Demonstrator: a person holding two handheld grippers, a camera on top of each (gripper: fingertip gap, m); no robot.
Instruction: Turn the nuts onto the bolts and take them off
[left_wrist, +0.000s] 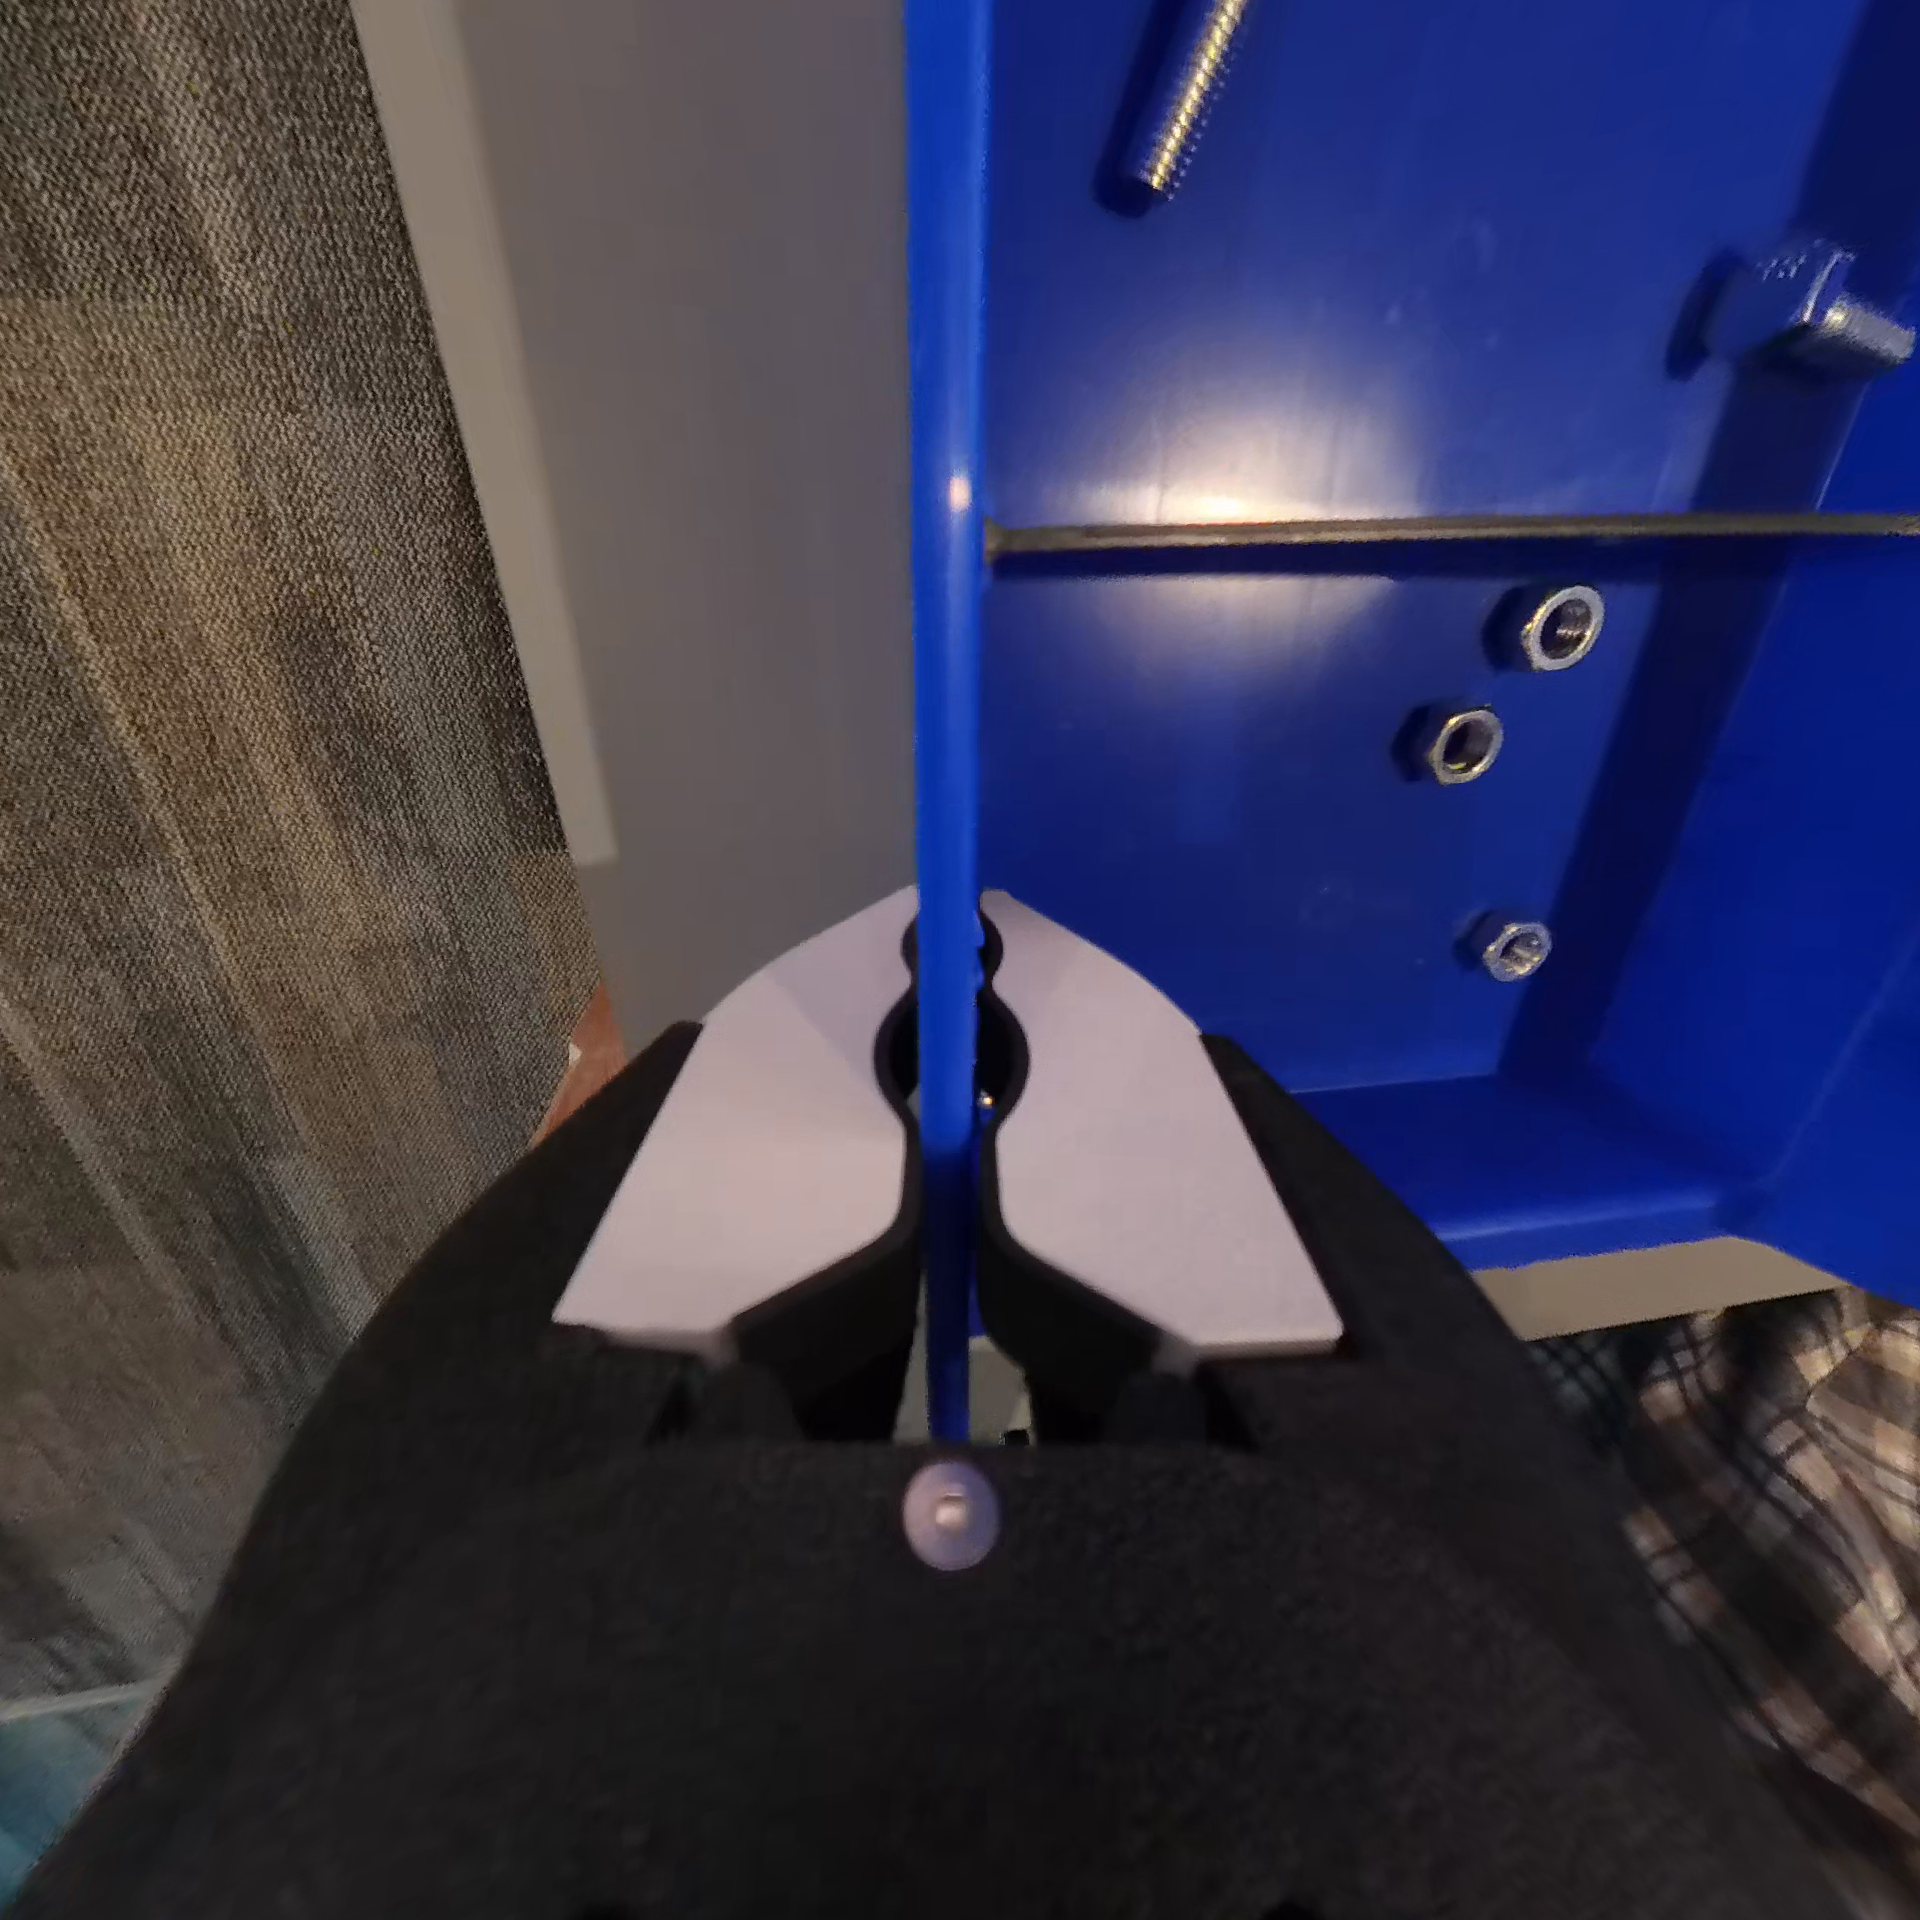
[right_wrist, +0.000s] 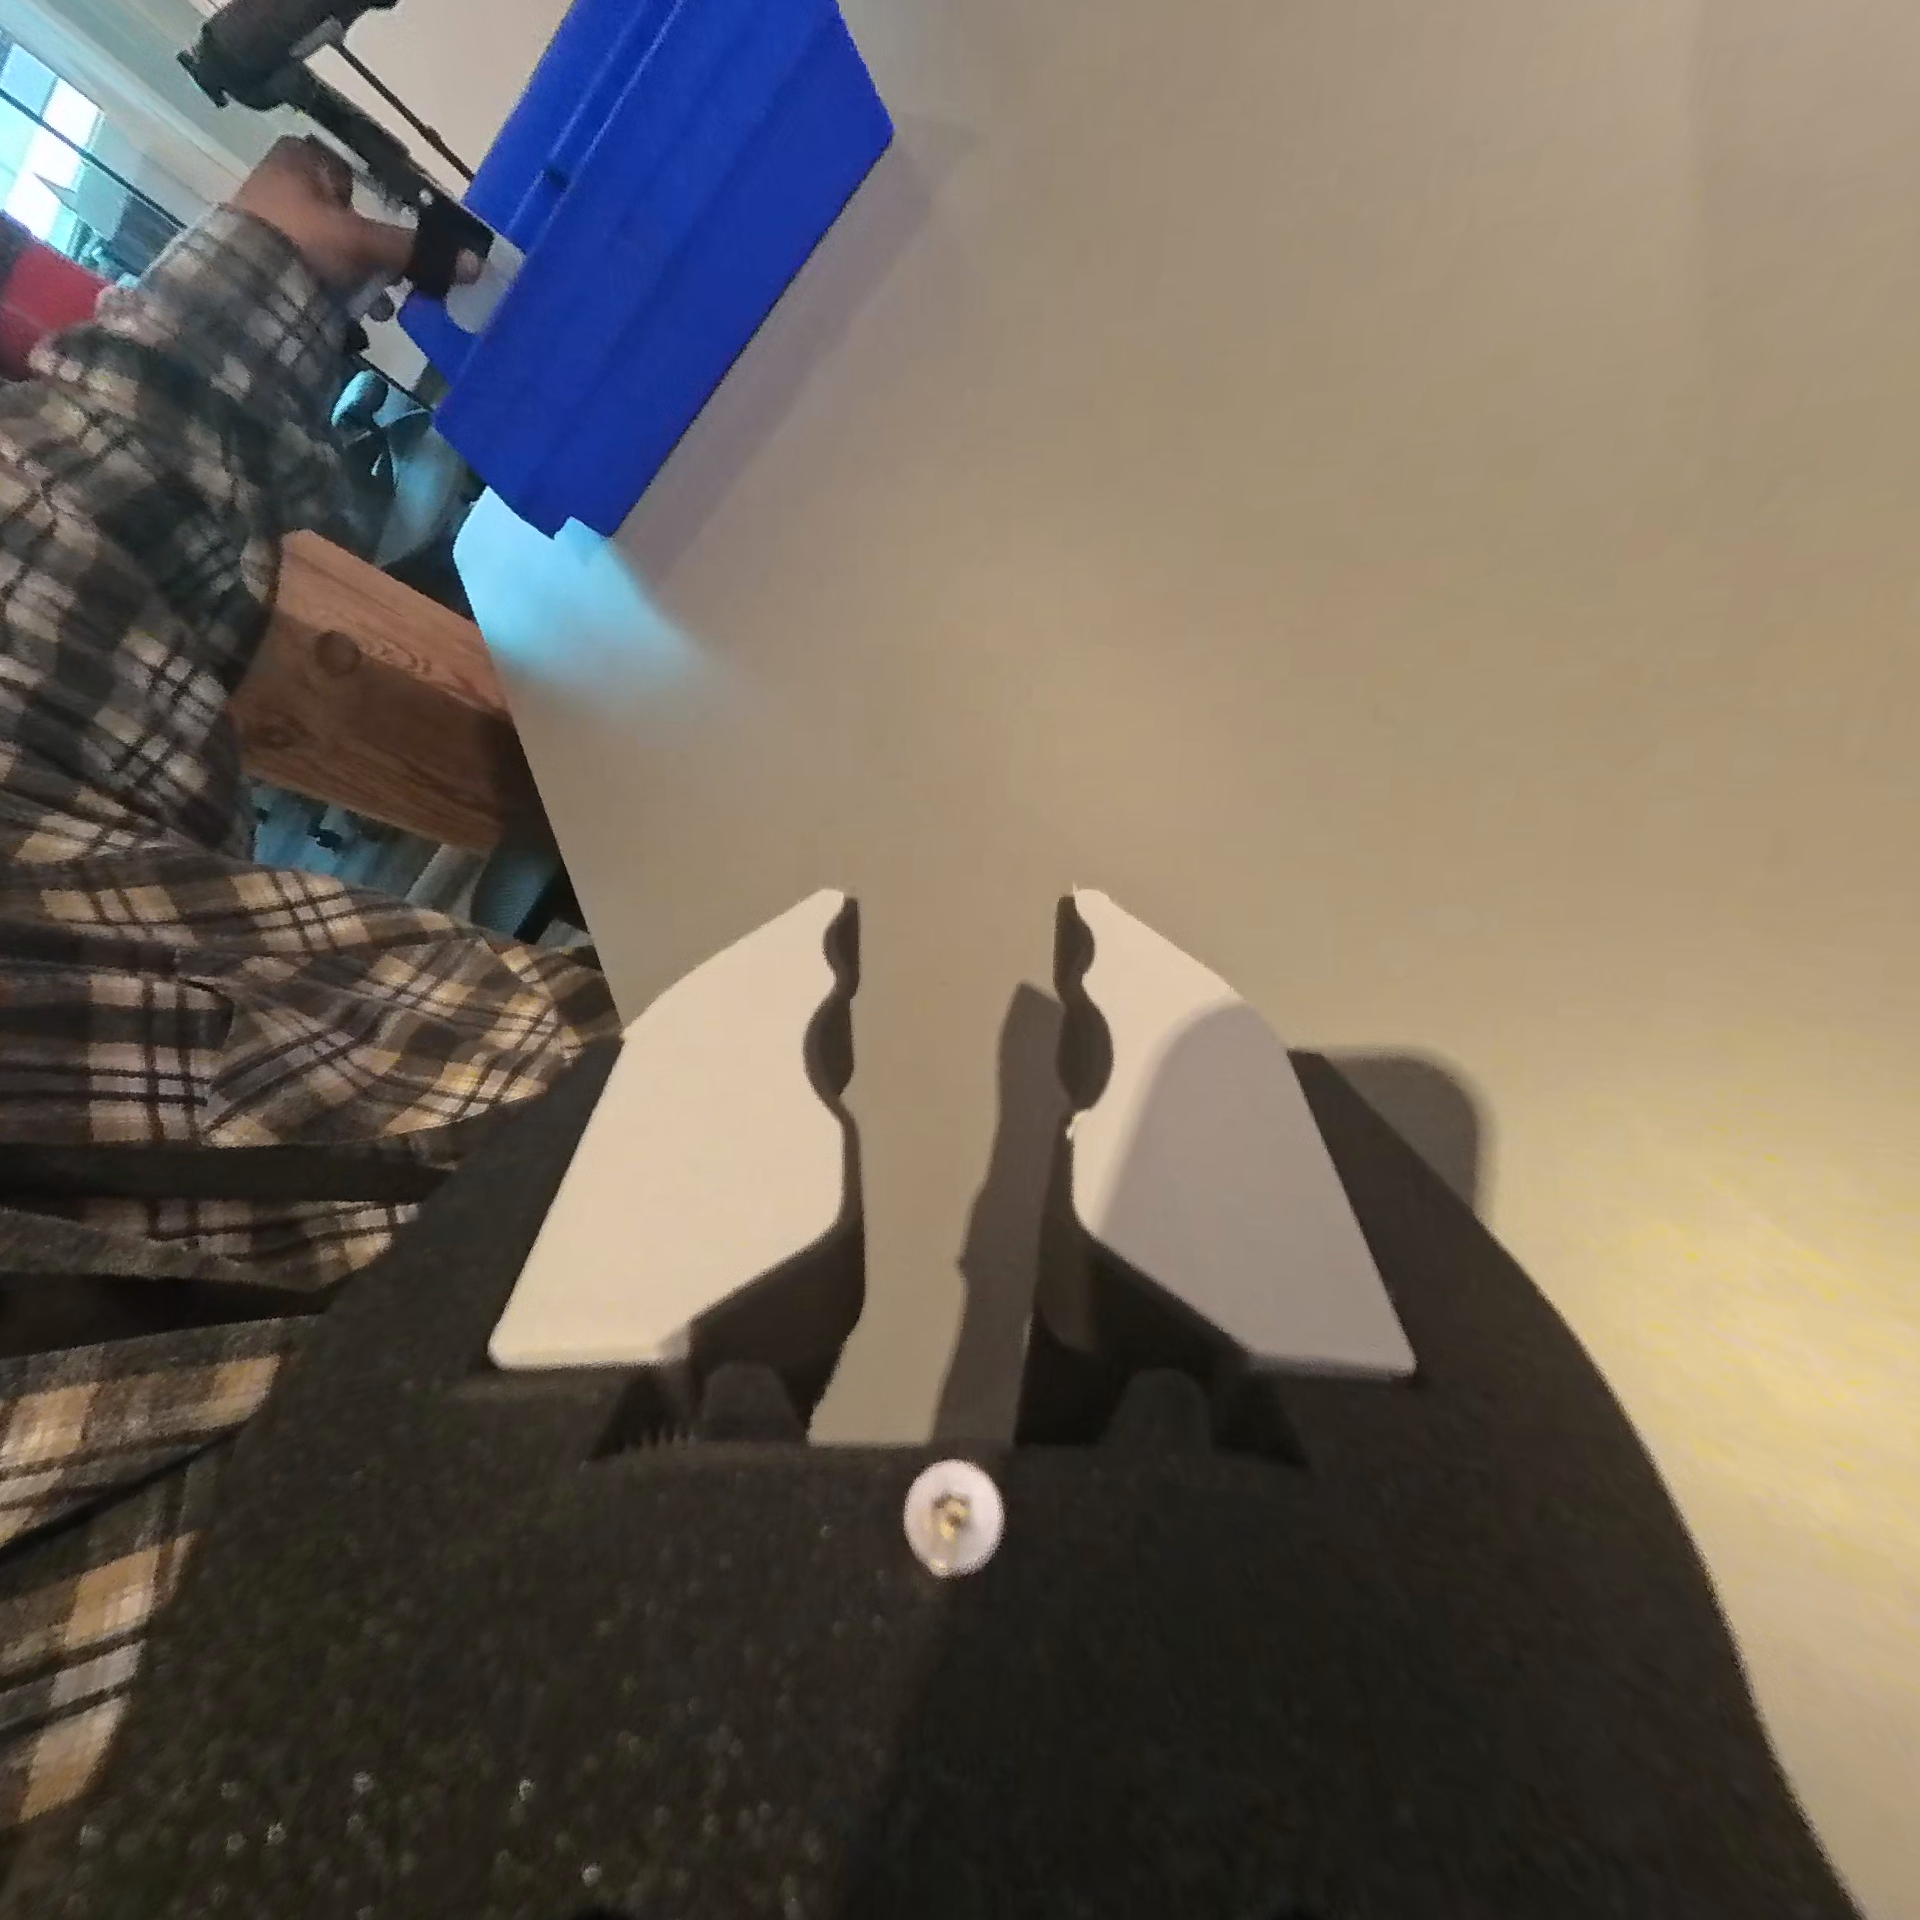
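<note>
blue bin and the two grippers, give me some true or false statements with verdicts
1. The left gripper is shut on the side wall of the blue bin. True.
2. The right gripper grips a nut. False: its jaws stand open with nothing between them, over the bare white table.
3. Three loose nuts lie in the bin section nearer the left gripper. True.
4. The long threaded bolt lies among those nuts. False: it lies beyond the divider, in the farther section.
5. In the right wrist view the bin sits far off, up and to the left. True.
</note>
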